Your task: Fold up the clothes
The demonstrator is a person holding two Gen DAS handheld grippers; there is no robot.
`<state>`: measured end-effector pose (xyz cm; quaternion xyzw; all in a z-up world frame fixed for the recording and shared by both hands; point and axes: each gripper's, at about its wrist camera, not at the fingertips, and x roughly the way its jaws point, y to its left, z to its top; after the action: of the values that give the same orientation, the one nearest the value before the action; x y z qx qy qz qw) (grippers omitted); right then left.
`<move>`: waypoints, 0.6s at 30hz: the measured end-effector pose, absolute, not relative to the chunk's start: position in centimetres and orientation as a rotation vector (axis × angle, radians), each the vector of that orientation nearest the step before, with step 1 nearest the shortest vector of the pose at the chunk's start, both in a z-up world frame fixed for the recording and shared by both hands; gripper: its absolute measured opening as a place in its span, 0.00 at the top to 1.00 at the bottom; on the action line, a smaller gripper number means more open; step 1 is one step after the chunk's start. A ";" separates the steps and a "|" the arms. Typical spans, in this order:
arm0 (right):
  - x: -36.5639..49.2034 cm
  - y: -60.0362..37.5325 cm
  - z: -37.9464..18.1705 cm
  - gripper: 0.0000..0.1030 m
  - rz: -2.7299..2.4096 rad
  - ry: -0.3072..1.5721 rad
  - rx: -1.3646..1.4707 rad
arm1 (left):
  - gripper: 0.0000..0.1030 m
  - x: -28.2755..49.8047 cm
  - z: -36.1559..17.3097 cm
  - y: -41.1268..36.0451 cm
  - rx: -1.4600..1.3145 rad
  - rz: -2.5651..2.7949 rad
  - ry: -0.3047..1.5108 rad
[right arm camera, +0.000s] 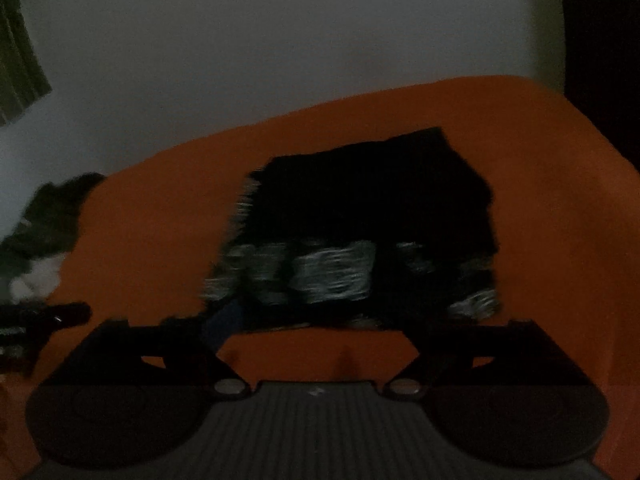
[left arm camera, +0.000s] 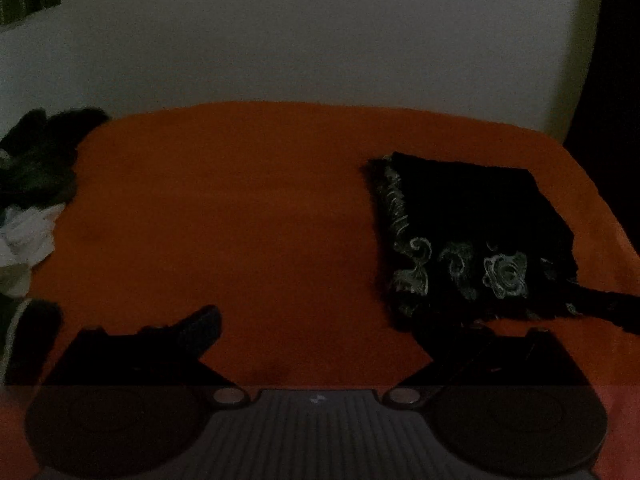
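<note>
On orange cover (left arm camera: 240,208), folded black embroidered garment (left arm camera: 464,232)

Black embroidered garment (left arm camera: 464,236) folded, lying flat on orange cover (left arm camera: 240,208).

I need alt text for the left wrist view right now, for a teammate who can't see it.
A folded black garment with pale swirl embroidery lies on an orange-covered surface, ahead and to the right of the open, empty left gripper. A heap of dark and white clothes sits at the left edge, with a plain white wall behind. The picture is dim.
</note>
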<state>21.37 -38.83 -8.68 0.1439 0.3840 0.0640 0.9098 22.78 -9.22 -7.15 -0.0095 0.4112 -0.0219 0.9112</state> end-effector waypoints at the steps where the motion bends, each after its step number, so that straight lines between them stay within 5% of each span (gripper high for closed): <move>1: 20.7 -37.6 -7.9 0.07 0.123 0.796 0.298 | 0.00 22.0 -6.6 -8.4 -0.020 -0.042 0.851; 7: 16.6 -29.0 -4.2 0.01 0.033 0.777 0.243 | 0.00 15.6 -4.1 -2.8 0.090 -0.060 0.822; 18: 3.7 -17.3 3.5 0.00 -0.032 0.719 0.030 | 0.00 7.1 -0.8 5.7 -0.142 -0.080 0.853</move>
<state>3.72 -17.30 3.50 0.0148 0.3518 -0.0159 0.9358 7.10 5.71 -0.77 -0.0686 0.4134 -0.0388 0.9071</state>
